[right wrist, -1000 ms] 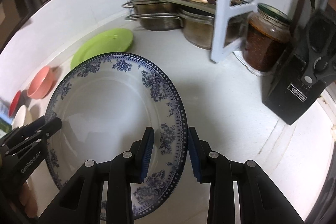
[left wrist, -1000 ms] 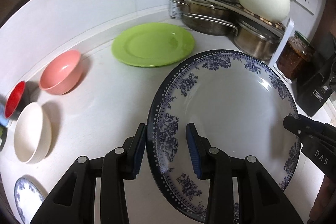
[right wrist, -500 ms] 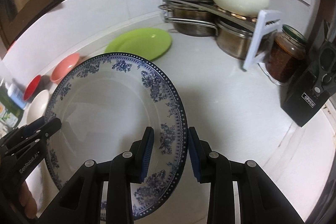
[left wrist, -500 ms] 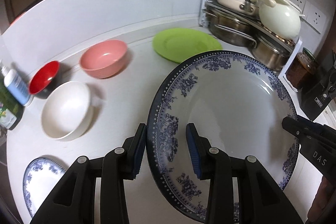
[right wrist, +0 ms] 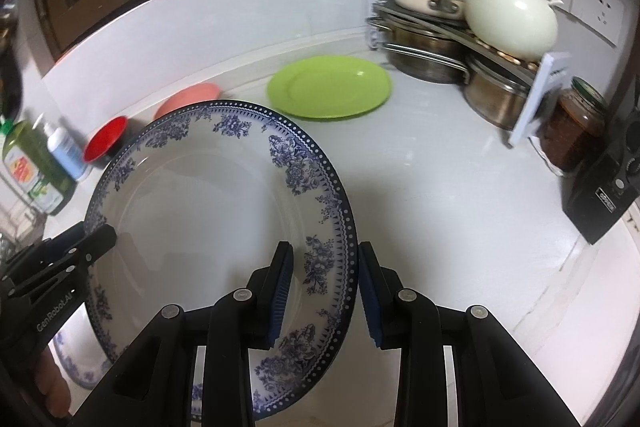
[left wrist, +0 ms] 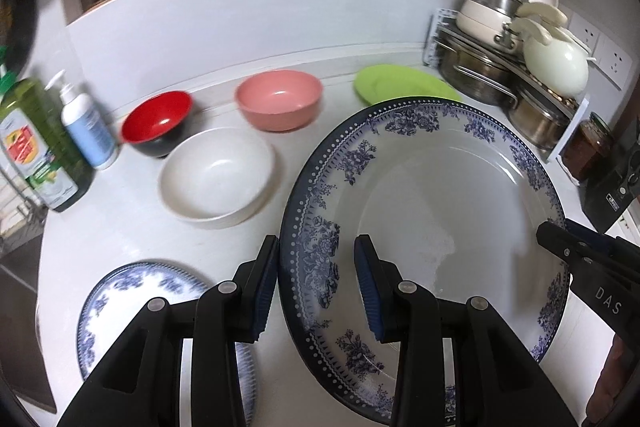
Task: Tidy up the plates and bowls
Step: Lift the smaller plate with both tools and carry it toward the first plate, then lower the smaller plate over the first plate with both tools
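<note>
A large blue-and-white floral plate [left wrist: 440, 195] [right wrist: 208, 211] hangs tilted above the white counter, held from both sides. My left gripper [left wrist: 316, 287] is shut on its left rim, and my right gripper [right wrist: 324, 291] is shut on its right rim. Each gripper's tip shows in the other view: the right gripper [left wrist: 560, 239] and the left gripper [right wrist: 100, 239]. Below lie a small blue-and-white plate [left wrist: 132, 307], a white bowl [left wrist: 218, 175], a pink bowl [left wrist: 279, 99], a red bowl [left wrist: 156, 119] and a green plate [right wrist: 330, 87].
A rack of steel pots with a cream pot [right wrist: 440, 39] fills the back right corner. Beside it stand a jar [right wrist: 576, 131] and a black box [right wrist: 604, 199]. A green bottle [left wrist: 36, 143] and a pump bottle [left wrist: 86, 127] stand at the left.
Both grippers have risen and drawn back with the large plate, swinging left. The bowls, the small plate and the bottles have come into view; the grip on the plate is unchanged.
</note>
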Motion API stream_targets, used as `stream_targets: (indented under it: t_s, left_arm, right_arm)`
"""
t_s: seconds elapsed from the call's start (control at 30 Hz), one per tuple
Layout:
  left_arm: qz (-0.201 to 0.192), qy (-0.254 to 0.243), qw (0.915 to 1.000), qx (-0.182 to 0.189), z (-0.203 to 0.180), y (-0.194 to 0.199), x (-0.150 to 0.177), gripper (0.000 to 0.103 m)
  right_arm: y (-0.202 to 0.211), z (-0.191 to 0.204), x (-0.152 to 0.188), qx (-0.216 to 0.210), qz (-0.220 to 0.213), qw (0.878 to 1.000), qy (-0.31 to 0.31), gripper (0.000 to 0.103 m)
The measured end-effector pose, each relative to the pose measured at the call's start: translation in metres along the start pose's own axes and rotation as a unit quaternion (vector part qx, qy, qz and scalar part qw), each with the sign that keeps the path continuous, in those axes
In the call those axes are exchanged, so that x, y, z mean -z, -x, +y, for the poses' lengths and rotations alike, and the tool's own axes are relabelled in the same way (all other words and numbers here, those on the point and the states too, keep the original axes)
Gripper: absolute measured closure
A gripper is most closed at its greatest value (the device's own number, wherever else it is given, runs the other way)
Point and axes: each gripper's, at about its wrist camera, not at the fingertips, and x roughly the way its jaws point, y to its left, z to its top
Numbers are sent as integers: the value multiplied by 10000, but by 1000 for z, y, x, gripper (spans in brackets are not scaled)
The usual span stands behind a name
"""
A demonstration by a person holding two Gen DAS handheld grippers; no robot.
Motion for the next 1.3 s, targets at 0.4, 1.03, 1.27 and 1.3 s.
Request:
stream_targets:
  t_s: [0.4,1.03,1.27,1.3]
  left_arm:
    - [-21,528,9977,-419,71,29,26,65]
    - [113,1265,9860,-1079,174,58,74,65]
    - [327,1428,9817,-1215,197,53,93,65]
    - [370,1438,9812,-1234,200,51,95,65]
  right_arm:
    - [7,73,8,-395,12,9976,565,69]
    - [3,182,33,-1047,175,9852,1343,69]
    - [-11,207,46,-1164,372,9819,1449,69]
    - [-14,210,48,-1179,416,9814,1460,69]
